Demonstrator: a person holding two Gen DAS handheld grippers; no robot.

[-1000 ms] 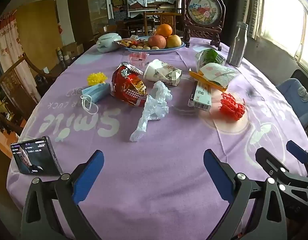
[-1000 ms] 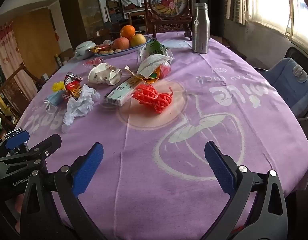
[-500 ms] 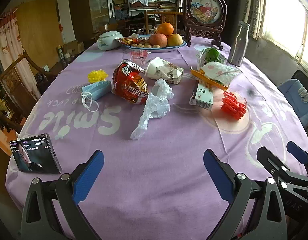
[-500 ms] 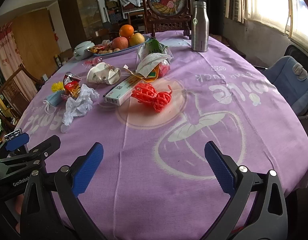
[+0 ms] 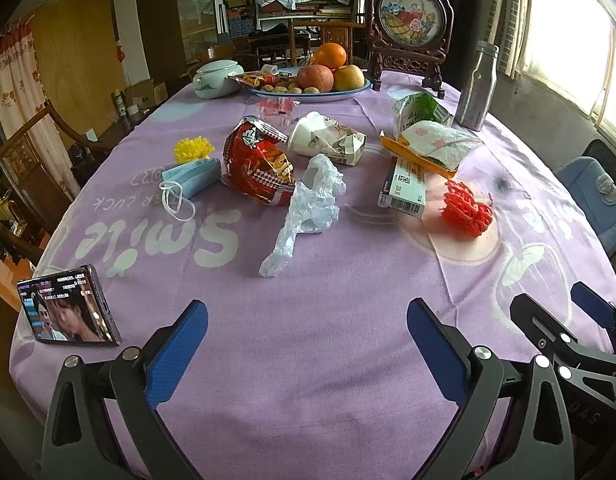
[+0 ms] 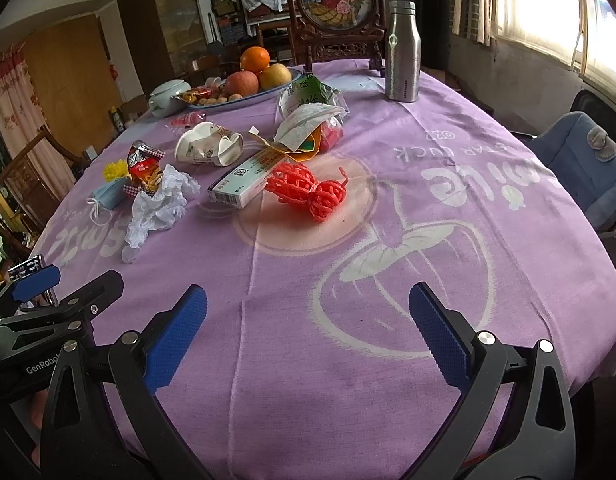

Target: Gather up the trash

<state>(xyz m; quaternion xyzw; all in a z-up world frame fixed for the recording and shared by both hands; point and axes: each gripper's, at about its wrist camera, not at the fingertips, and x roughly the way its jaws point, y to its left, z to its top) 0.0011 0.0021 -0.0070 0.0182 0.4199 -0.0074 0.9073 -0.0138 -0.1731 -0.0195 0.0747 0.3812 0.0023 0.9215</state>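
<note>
A crumpled white plastic bag [image 5: 308, 208] lies mid-bench, its long axis running from a thin tail nearest the left gripper [image 5: 308, 344] up to a bunched end touching the red snack packet [image 5: 260, 168]. It sits straight ahead of that gripper and well apart from it; the right gripper [image 6: 308, 332] is farther off, with the bag to its left, so the left looks better placed. Both grippers hover with fingers spread, holding nothing.

The purple tablecloth [image 5: 308, 320] reads "Smile" and "STAR LUCK"; the left claw [image 6: 40, 320] body reads "GenRobo".
</note>
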